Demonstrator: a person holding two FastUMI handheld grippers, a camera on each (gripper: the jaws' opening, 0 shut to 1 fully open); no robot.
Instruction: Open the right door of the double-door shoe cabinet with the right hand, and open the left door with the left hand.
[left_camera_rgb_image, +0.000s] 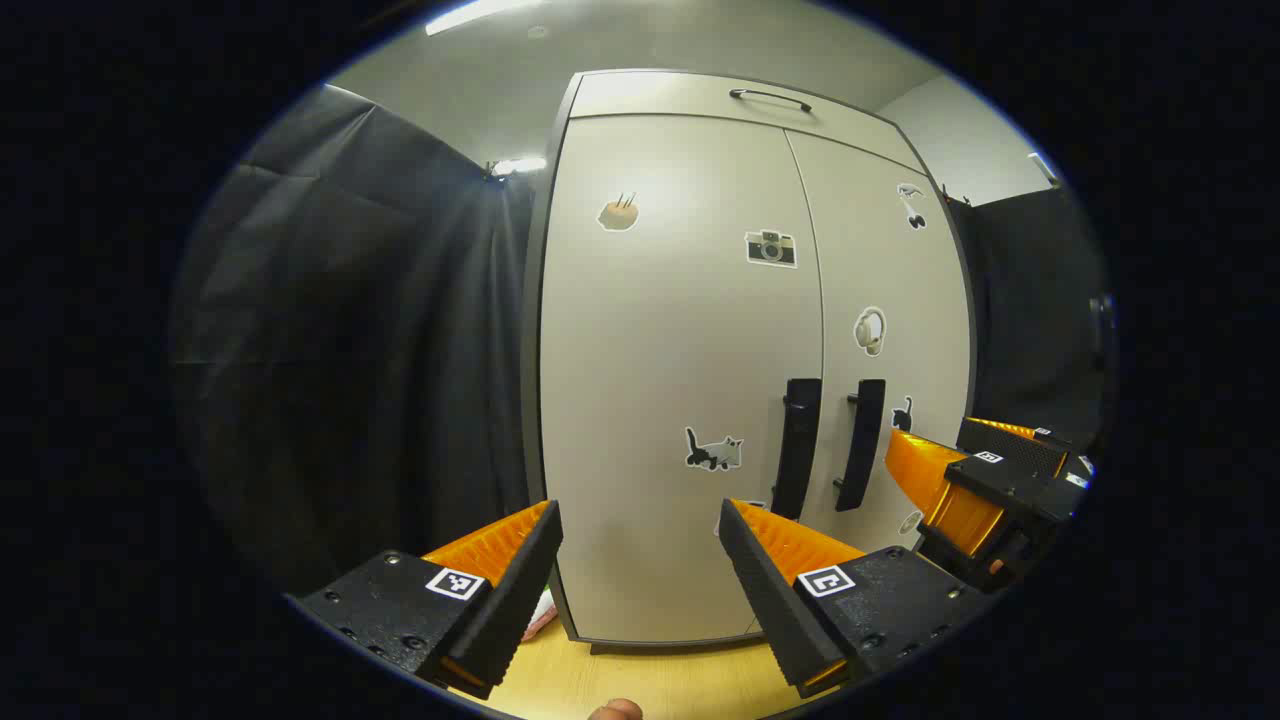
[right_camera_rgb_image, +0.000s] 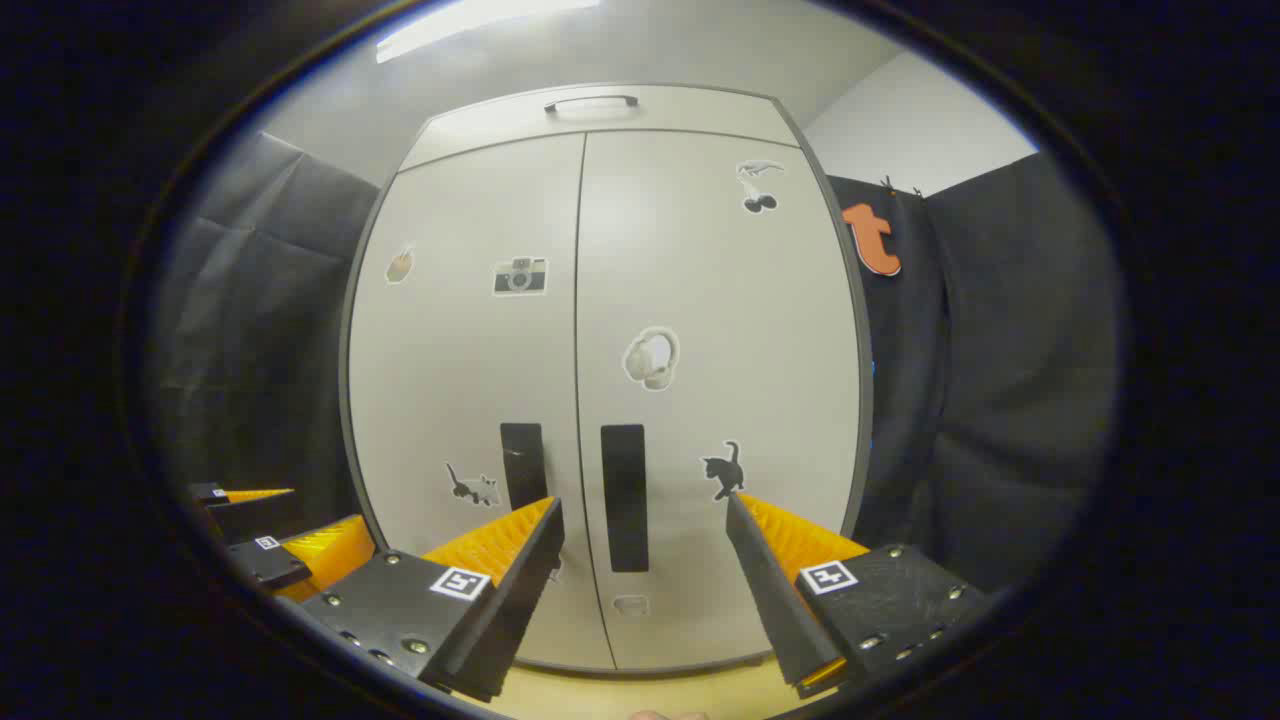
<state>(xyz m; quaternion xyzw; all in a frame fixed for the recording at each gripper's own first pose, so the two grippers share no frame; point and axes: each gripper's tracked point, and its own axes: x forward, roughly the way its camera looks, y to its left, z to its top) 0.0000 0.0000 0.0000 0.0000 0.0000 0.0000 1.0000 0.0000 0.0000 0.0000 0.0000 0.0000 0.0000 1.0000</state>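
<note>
A pale double-door shoe cabinet (left_camera_rgb_image: 680, 330) (right_camera_rgb_image: 600, 300) stands upright with both doors closed. Two black vertical handles sit side by side at the middle seam: the left door handle (left_camera_rgb_image: 797, 447) (right_camera_rgb_image: 523, 465) and the right door handle (left_camera_rgb_image: 861, 443) (right_camera_rgb_image: 624, 495). My left gripper (left_camera_rgb_image: 640, 525) is open, facing the left door a short way off, left of its handle. My right gripper (right_camera_rgb_image: 645, 520) is open, its gap lined up with the right door handle but apart from it. The right gripper (left_camera_rgb_image: 960, 480) also shows at the right of the left gripper view, and the left gripper (right_camera_rgb_image: 290, 545) at the lower left of the right gripper view.
Stickers dot both doors. A top drawer with a black handle (left_camera_rgb_image: 770, 98) (right_camera_rgb_image: 590, 102) sits above the doors. Black cloth walls (left_camera_rgb_image: 350, 350) (right_camera_rgb_image: 1000, 380) flank the cabinet on both sides. The cabinet stands on a light wooden floor (left_camera_rgb_image: 620, 680).
</note>
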